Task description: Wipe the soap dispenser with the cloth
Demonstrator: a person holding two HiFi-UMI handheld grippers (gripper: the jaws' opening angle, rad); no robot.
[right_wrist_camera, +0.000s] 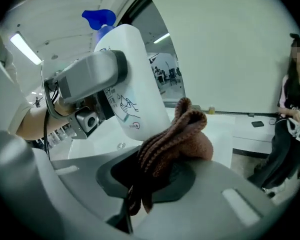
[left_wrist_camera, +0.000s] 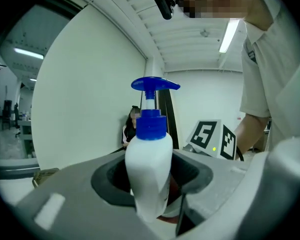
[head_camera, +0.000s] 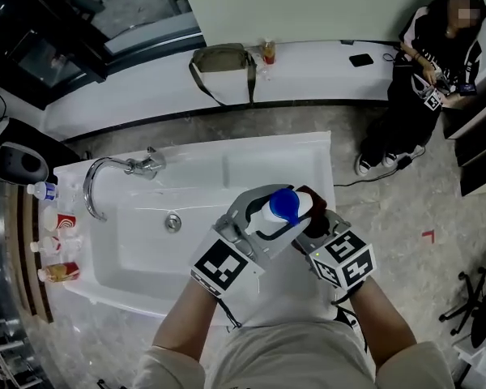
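Observation:
A white soap dispenser (head_camera: 269,214) with a blue pump top is held above the sink's right side by my left gripper (head_camera: 263,221), which is shut on its body. In the left gripper view the soap dispenser (left_wrist_camera: 149,171) stands upright between the jaws. My right gripper (head_camera: 312,213) is shut on a bunched brown cloth (head_camera: 310,197), right beside the bottle. In the right gripper view the cloth (right_wrist_camera: 172,146) presses against the lower side of the dispenser (right_wrist_camera: 130,84), and my left gripper (right_wrist_camera: 92,76) grips the bottle from the left.
A white sink (head_camera: 146,258) with a chrome tap (head_camera: 121,173) lies below. Several small bottles (head_camera: 57,245) stand on the ledge to its left. A bag (head_camera: 223,59) rests on the far white counter. A person (head_camera: 433,79) sits at the right.

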